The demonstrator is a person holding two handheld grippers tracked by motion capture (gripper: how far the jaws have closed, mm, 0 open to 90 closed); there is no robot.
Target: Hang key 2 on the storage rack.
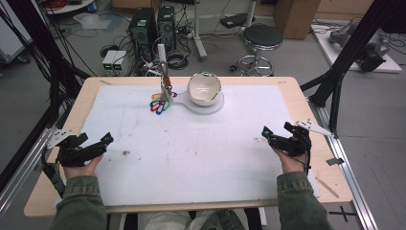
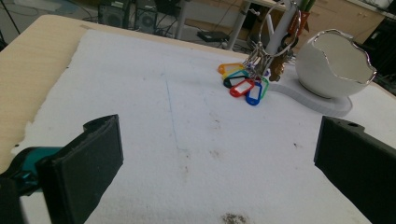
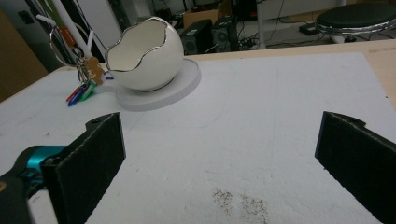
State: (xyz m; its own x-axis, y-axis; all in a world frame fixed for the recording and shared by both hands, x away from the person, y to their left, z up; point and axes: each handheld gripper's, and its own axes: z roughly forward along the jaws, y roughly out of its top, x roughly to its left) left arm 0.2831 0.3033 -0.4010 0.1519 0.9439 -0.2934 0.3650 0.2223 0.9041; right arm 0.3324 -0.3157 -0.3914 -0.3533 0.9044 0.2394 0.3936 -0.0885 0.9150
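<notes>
Both grippers, left [image 1: 98, 143] and right [image 1: 274, 135], are being held released, jaws spread, near the mat's [image 1: 191, 153] side edges; the egg-shaped bowl [image 1: 204, 89] is being left far off.

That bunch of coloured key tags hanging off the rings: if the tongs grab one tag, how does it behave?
Probably floppy: the coloured plastic key tags hang loosely from metal rings, so the rest would likely dangle and swing. Likely light, being thin and flat. The rings look hooked on the white stand's post, so a sideways pull may snag or tug the stand rather than free them.
</notes>
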